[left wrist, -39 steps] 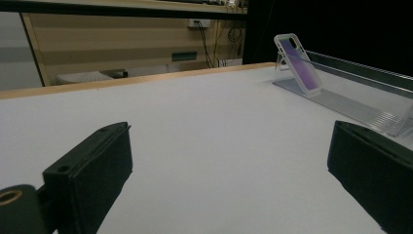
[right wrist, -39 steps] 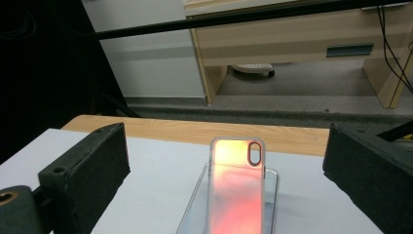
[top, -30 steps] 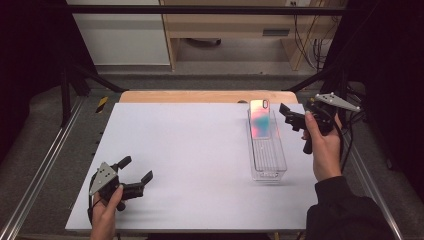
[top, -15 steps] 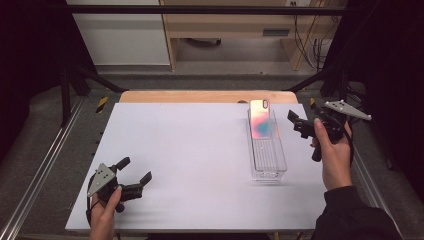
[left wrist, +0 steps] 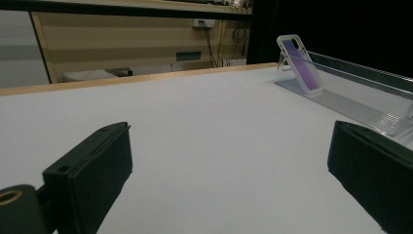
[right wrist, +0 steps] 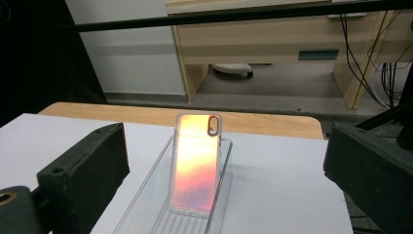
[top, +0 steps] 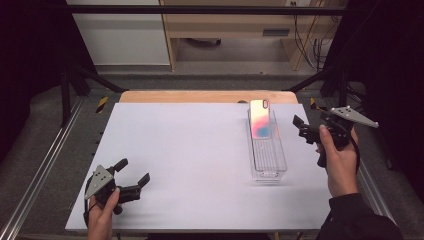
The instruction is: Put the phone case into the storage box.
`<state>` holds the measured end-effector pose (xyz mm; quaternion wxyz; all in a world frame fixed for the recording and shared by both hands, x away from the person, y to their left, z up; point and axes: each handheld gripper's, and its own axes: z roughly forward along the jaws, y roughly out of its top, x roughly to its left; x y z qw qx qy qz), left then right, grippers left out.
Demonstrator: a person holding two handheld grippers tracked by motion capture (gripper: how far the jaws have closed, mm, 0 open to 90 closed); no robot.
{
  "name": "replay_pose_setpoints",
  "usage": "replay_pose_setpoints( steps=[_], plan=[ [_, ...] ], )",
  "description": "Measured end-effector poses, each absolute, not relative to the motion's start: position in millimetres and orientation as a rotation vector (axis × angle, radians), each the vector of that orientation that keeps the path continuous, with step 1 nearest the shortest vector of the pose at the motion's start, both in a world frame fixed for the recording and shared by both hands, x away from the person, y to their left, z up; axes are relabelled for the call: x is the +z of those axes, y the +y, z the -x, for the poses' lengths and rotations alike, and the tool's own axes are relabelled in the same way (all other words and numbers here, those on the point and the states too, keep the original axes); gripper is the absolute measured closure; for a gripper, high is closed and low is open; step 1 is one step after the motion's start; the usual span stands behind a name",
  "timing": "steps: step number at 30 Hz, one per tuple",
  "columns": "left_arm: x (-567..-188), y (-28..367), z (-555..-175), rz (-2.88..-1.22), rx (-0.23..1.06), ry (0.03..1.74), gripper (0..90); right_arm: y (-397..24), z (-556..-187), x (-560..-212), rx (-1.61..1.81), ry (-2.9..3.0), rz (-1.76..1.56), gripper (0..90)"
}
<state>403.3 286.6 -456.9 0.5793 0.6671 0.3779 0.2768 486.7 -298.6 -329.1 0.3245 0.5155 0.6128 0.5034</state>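
A phone case (top: 260, 119) with a pink-orange iridescent back leans upright at the far end of a clear plastic tray (top: 270, 159) on the right of the white table. My right gripper (top: 300, 127) hovers just right of the tray, open and holding nothing. In the right gripper view the phone case (right wrist: 196, 161) stands straight ahead between the spread jaws, inside the tray (right wrist: 145, 196). My left gripper (top: 133, 170) rests open and empty at the near left of the table. In the left gripper view, the phone case (left wrist: 298, 62) and the tray (left wrist: 353, 106) are far off to the right.
The white table top (top: 190, 150) has a wooden strip (top: 200, 96) along its far edge. Metal rails (top: 42, 167) run along the left side, and black frame bars (top: 80, 75) stand at the back corners. A wooden desk with hanging cables (top: 305, 30) is behind.
My right gripper has drawn back to the right and a little nearer, away from the phone case and tray. The left gripper has stayed put.
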Motion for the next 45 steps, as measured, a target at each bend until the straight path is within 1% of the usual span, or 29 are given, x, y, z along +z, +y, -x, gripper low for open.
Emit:
replay_pose_setpoints(
  steps=[9,21,30,45],
  plan=[
    [-455,294,-392,-1.534,0.654,0.898,1.9,-303,-478,-335,1.320,1.609,-1.360,3.0],
    [-455,295,-393,-1.544,0.661,0.894,1.9,-312,-463,-347,1.316,1.610,-1.357,3.1],
    [-455,295,-393,-1.544,0.661,0.898,1.9,-314,-450,-363,1.328,1.617,-1.342,3.1],
    [-455,295,-393,-1.546,0.661,0.895,1.9,-306,-435,-382,1.328,1.653,-1.296,3.4]
  ],
)
